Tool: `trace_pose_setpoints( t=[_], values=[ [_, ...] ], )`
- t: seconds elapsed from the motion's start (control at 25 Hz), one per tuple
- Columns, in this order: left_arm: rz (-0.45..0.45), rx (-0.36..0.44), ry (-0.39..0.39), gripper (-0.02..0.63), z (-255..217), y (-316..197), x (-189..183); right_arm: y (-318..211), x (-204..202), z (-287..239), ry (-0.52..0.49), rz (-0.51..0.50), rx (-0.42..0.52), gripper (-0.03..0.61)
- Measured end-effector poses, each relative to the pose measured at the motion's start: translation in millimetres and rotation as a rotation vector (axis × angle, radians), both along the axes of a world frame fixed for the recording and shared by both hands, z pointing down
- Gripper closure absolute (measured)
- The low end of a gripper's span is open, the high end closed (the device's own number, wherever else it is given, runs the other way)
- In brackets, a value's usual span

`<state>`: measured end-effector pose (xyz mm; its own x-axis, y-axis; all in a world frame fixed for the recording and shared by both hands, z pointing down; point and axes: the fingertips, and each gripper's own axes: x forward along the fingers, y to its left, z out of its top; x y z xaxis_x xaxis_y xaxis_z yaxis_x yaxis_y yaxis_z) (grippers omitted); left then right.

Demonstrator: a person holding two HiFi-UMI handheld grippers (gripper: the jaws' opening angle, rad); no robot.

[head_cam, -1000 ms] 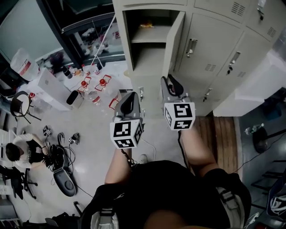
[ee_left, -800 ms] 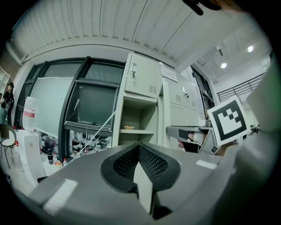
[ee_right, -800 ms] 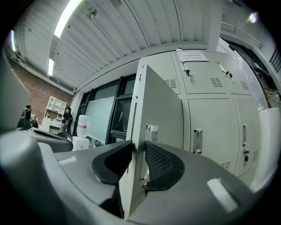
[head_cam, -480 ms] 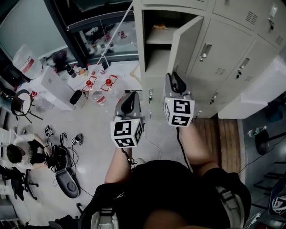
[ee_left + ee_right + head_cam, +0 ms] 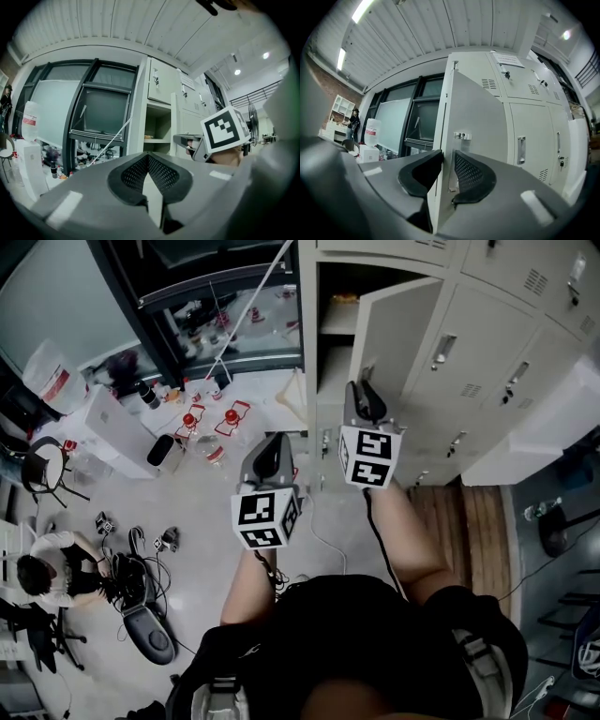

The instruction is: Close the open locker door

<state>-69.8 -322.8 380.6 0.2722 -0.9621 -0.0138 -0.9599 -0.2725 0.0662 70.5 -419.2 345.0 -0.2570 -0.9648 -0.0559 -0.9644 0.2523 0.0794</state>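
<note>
A person stands facing a bank of pale metal lockers. One locker (image 5: 330, 352) is open, and its door (image 5: 398, 324) swings out towards the person. The main risk, as I judge it, is the right gripper (image 5: 364, 390) riding the door's thin free edge. If the push comes at an angle, the edge may slide out of the gap and the door stay ajar. If the fingers straddle it all the way in, they may be caught between door and frame. A soft push may also let the door bounce back unlatched. In the right gripper view, the fingers (image 5: 473, 174) stand apart with the door's edge (image 5: 446, 140) lined up in the gap, close to the left finger and clear of the right. No clamping shows, and I cannot tell how far in the edge sits. A small latch tab (image 5: 462, 136) sits just above. The left gripper (image 5: 278, 439) hangs beside the right, well short of the door, its fingers (image 5: 161, 173) together at the tips on nothing.
</note>
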Motion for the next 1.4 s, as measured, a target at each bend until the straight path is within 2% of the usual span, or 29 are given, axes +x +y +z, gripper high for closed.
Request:
trace_pose_setpoints(
  t=[0.64,1.2,1.4],
  values=[
    [-0.010,0.010,0.008,0.614,0.8,-15.9,-57.2,-57.7,-43.8,0.3,0.024,0.072,-0.016,0.485],
    [-0.029,-0.002,0.005,0.614,4.5,-33.9,-95.0,-112.0,-65.6,-0.5,0.037,0.142,-0.032,0.485],
    [-0.030,-0.008,0.001,0.614,6.6,-39.6,-101.1,-132.2,-61.9,11.1,-0.021,0.129,-0.091,0.485]
  ],
)
